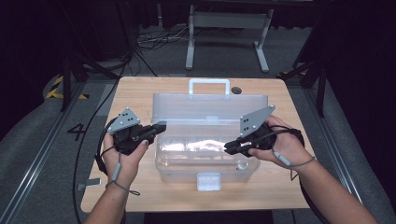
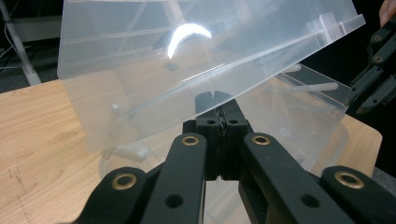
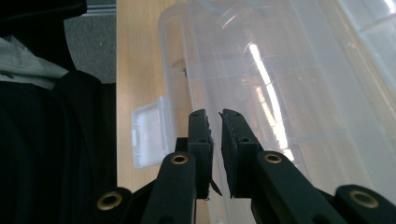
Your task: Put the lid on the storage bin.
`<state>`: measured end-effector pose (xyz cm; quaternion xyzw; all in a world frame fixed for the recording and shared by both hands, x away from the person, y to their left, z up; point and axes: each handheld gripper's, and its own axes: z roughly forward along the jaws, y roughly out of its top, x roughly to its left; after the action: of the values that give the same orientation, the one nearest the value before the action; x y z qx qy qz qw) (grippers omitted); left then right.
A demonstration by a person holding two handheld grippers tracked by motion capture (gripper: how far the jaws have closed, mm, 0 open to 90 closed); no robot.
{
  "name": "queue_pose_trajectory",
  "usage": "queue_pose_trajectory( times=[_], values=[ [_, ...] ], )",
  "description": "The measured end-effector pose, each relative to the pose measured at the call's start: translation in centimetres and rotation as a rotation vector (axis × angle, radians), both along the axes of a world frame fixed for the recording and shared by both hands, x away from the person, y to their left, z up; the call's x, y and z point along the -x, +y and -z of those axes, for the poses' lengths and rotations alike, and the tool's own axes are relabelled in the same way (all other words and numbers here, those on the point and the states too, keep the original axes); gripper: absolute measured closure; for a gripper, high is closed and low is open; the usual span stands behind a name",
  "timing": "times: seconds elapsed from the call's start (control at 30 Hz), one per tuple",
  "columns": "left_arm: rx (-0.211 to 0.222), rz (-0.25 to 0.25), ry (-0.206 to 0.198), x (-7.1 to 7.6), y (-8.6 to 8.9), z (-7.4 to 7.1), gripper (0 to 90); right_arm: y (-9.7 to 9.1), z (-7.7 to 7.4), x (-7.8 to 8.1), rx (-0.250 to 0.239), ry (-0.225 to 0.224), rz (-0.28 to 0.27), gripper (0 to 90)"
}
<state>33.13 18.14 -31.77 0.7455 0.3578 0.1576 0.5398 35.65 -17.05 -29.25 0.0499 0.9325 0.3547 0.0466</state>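
A clear plastic box (image 1: 205, 161) stands in the middle of the wooden table (image 1: 140, 93), its lid (image 1: 210, 107) raised at the back with a white handle (image 1: 208, 86) on top. My left gripper (image 1: 161, 127) is at the box's left end, by the lid's lower corner. In the left gripper view its jaws (image 2: 215, 100) are shut together, tips against the lid's edge (image 2: 261, 65); I cannot tell whether they pinch it. My right gripper (image 1: 229, 148) reaches over the box's right front. Its jaws (image 3: 214, 116) stand a narrow gap apart with nothing between them, near the front latch (image 3: 149, 133).
The front latch (image 1: 208, 181) hangs over the near wall of the box. A small dark hole (image 1: 236, 89) marks the table's far edge. Beyond the table are a metal stand (image 1: 229, 32) and loose cables (image 1: 154, 39) on the floor. A person's dark clothing (image 3: 56, 154) is close on the near side.
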Motion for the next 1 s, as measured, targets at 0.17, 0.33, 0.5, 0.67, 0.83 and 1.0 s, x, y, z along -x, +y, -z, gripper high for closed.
queue_pose_trajectory(
  times=[0.17, 0.33, 0.5, 0.67, 0.83, 1.0],
  values=[
    [-0.007, 0.002, 0.000, 0.0, 0.0, 0.0, 89.8, -1.4, -0.2, 0.1, -0.045, 0.001, 0.023, 85.2],
    [-0.010, 0.003, 0.003, 0.0, 0.0, 0.0, 89.7, -2.9, -0.5, 0.3, -0.092, -0.006, 0.056, 87.7],
    [-0.012, 0.001, 0.002, 0.1, -0.1, 0.0, 89.7, -4.8, -0.7, 0.6, -0.148, -0.022, 0.098, 90.0],
    [-0.013, 0.003, 0.004, 0.1, -0.1, 0.0, 89.7, -6.2, -0.8, 0.8, -0.172, -0.031, 0.131, 90.0],
    [-0.017, 0.007, 0.005, 0.1, -0.1, 0.1, 89.6, -8.0, -0.6, 0.9, -0.211, -0.036, 0.199, 90.0],
    [-0.019, 0.009, 0.007, 0.1, -0.1, 0.1, 89.5, -9.6, -0.3, 0.9, -0.238, -0.041, 0.276, 90.0]
  ],
)
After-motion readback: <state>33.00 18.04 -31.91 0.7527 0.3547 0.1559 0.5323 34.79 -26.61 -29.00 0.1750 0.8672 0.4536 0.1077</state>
